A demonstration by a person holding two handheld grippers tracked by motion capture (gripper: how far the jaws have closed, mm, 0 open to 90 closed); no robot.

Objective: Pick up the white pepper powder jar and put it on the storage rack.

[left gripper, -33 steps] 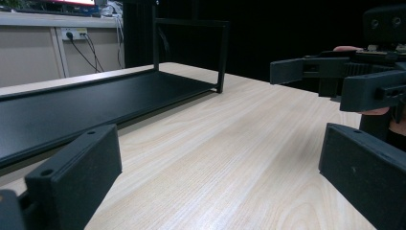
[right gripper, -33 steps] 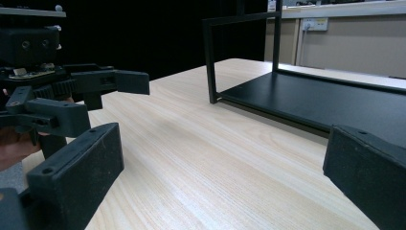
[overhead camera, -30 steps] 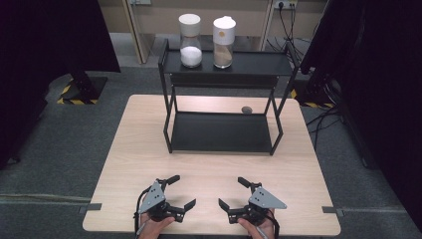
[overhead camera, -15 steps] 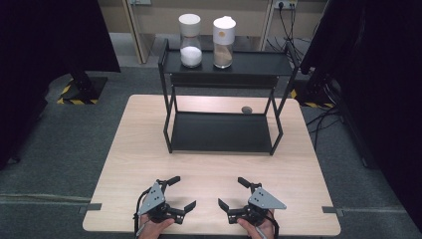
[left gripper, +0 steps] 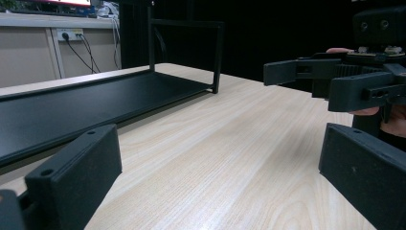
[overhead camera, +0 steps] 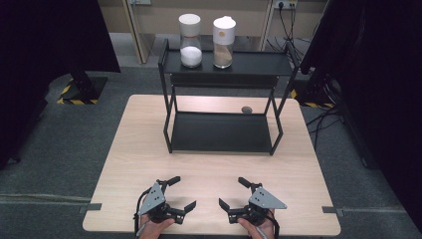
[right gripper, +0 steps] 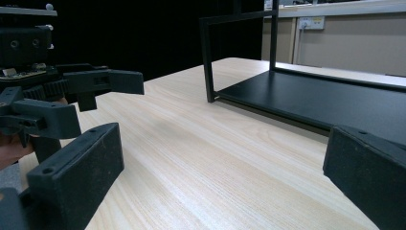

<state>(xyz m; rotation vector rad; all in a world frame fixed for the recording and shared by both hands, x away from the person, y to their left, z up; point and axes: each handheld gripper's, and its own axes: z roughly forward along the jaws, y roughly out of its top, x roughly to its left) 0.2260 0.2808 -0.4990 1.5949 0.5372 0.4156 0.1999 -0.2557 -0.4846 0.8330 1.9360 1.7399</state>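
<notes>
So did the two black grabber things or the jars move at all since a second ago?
Nothing visibly changed. The left gripper and right gripper rest open at the near edge of the pale wooden table, and the two white-lidded clear jars stand on the black metal shelf rack.

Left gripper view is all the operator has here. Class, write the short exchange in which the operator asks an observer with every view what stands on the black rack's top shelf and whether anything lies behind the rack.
Operator: I see the lower shelf. Is anything on the top one?
Observer: Yes. On the rack, two jars stand side by side on the top shelf, the jar with white contents to the left of the jar with tan contents.
Operator: Anything on the table behind the rack?
Observer: A small dark object lies on the table just behind the lower shelf, near the right rear post.
</notes>
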